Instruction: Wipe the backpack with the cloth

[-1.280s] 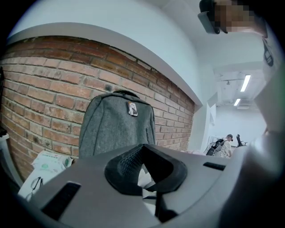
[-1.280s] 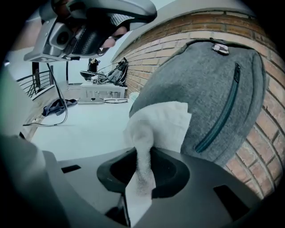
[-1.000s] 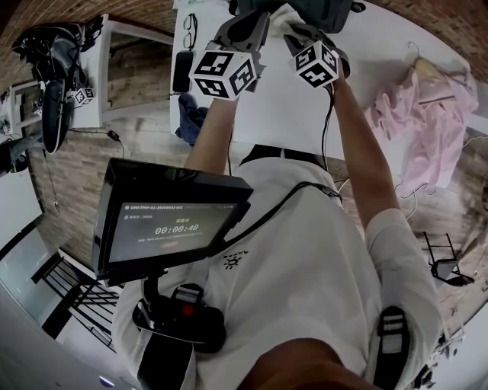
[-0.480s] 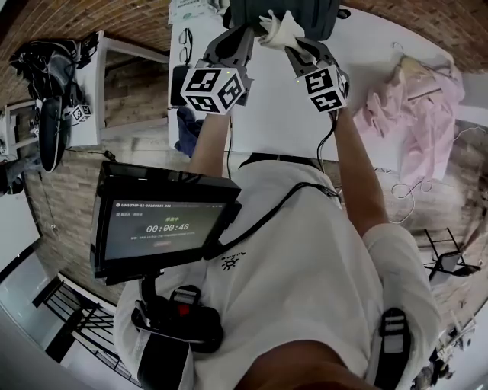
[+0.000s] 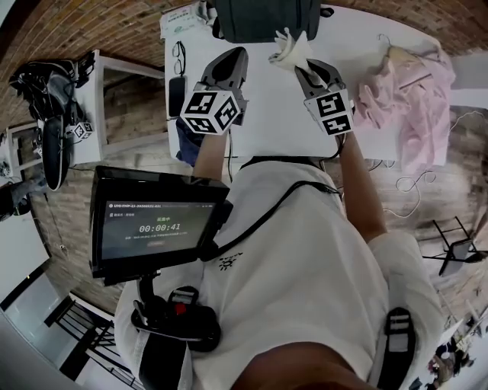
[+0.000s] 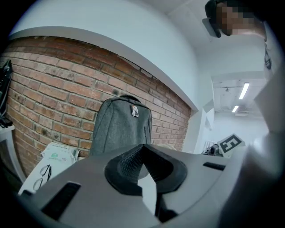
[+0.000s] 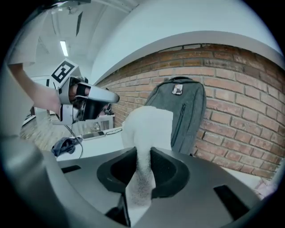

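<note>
A grey backpack [image 5: 263, 19] stands upright at the far edge of the white table [image 5: 267, 114], against a brick wall. My right gripper [image 5: 303, 67] is shut on a white cloth [image 5: 290, 49], which sticks up past the jaws and hangs a little short of the backpack. In the right gripper view the cloth [image 7: 149, 129] is pinched between the pads, with the backpack [image 7: 187, 111] behind it. My left gripper [image 5: 231, 62] hovers to the left, shut with nothing in it. Its view looks at the backpack [image 6: 120, 129] straight ahead.
Glasses [image 5: 178, 52] and a dark phone [image 5: 176, 95] lie at the table's left edge, with a white packet [image 5: 179, 15] behind them. A pink garment [image 5: 412, 91] on a hanger covers the right end. A blue cloth [image 5: 187, 137] hangs at the near left corner.
Both grippers have drawn back from the backpack toward the person. The right one has risen and rolled with the cloth, which now stands free of the backpack.
</note>
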### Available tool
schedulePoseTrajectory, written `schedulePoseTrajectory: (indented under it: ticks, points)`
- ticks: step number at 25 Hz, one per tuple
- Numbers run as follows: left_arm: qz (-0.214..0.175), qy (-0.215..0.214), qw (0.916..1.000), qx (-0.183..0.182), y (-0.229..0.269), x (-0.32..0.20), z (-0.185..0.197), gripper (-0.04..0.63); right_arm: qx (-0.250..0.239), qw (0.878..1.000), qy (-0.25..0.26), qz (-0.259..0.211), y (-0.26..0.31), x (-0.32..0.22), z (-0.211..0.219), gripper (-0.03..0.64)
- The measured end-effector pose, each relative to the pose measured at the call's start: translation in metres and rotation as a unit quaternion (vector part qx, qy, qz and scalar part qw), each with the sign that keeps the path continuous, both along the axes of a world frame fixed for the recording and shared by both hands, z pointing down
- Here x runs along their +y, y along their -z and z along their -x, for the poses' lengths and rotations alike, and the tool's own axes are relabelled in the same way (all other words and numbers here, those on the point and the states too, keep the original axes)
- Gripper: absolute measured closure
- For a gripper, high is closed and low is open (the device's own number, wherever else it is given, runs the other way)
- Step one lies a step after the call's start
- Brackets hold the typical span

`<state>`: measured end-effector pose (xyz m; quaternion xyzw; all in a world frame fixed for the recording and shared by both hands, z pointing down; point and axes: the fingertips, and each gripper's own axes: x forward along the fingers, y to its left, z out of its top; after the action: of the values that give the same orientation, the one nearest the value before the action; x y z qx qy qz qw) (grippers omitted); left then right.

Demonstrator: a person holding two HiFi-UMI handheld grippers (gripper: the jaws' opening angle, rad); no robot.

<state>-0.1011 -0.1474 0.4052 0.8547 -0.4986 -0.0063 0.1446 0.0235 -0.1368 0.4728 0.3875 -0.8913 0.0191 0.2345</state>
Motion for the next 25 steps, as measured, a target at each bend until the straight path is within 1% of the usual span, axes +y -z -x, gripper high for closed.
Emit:
schedulePoseTrajectory:
  ticks: [5,10,16,18,20,23,25]
  points:
    - [0.010,-0.014,0.9999,-0.003,-0.007,0.028,-0.012,0.595,0.023,0.997,-0.017,0.069,-0.052,0.051,-0.029,0.528]
    - [0.014,-0.035,0.9992,-0.013,-0.018,0.037,-0.017,0.594,0.026,0.993,-0.034,0.110,-0.086,0.075,-0.040,0.528]
    - [0.030,-0.047,0.9984,-0.012,-0.030,0.052,-0.023,0.595,0.079,0.979,-0.052,0.179,-0.142,0.090,-0.057,0.528]
    - [0.034,-0.050,0.9981,-0.013,-0.034,0.056,-0.024,0.595,0.085,0.974,-0.060,0.199,-0.158,0.091,-0.060,0.528]
    - [0.035,-0.054,0.9979,-0.013,-0.035,0.056,-0.026,0.595,0.082,0.972,-0.067,0.209,-0.166,0.089,-0.062,0.526]
    - [0.033,-0.058,0.9977,-0.013,-0.034,0.056,-0.030,0.595,0.080,0.974,-0.060,0.202,-0.162,0.088,-0.062,0.525]
    - [0.031,-0.059,0.9977,-0.013,-0.032,0.054,-0.031,0.595,0.068,0.976,-0.062,0.197,-0.154,0.088,-0.062,0.518]
